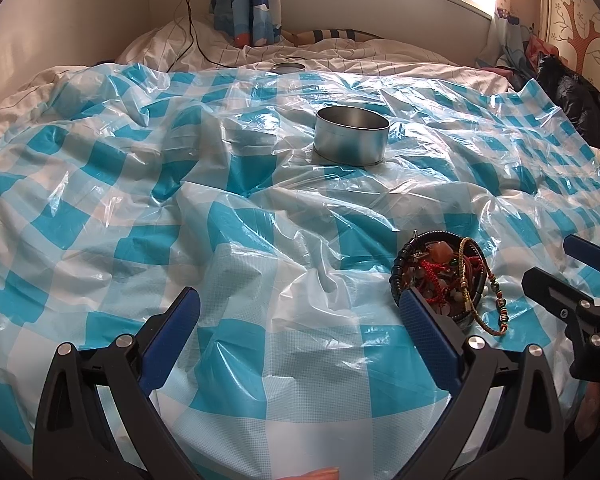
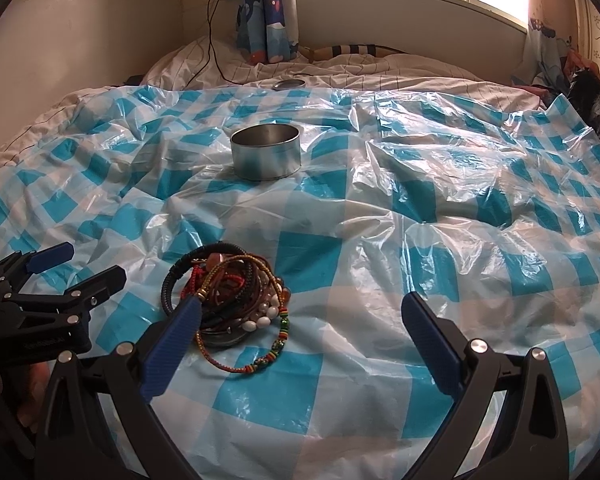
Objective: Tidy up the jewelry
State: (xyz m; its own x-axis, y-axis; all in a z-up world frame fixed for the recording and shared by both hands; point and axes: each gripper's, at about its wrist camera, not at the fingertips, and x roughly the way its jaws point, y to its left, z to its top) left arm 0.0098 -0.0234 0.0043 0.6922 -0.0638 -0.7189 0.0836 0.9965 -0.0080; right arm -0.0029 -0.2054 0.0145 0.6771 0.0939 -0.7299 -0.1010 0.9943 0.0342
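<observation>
Lying in a heap low in both views, the jewelry (image 2: 230,298) sat on the checked plastic sheet (image 2: 380,240): black corded bangles, red thread, white and amber beads, and a braided bracelet (image 2: 256,356) with coloured beads trailing out toward the bottom of the frame. The heap seemed to rest on a shallow round dish, mostly hidden under the strands.

In the left wrist view the left gripper (image 1: 298,312) hung over bare sheet at the lower centre, its jaws spread wide and holding nothing; its right fingertip (image 1: 414,302) overlapped the near edge of the jewelry (image 1: 440,276). The right gripper (image 1: 560,264) showed at the right edge of that frame, just beside the heap.

In the right wrist view the right gripper (image 2: 300,312) also stood wide and held nothing, its left fingertip (image 2: 190,312) overlapping the heap's near side. The left gripper (image 2: 84,266) appeared at the left edge, near the heap, jaws apart.

A metal tin (image 2: 266,152) stood upright and lidless on the sheet, well behind the heap, at upper centre. Its lid (image 2: 288,84) lay farther back, at the sheet's far edge on the striped bedding (image 2: 400,72). A curtain (image 2: 266,12) hung at the top, and a black cable (image 2: 212,40) ran down the wall at upper left.
</observation>
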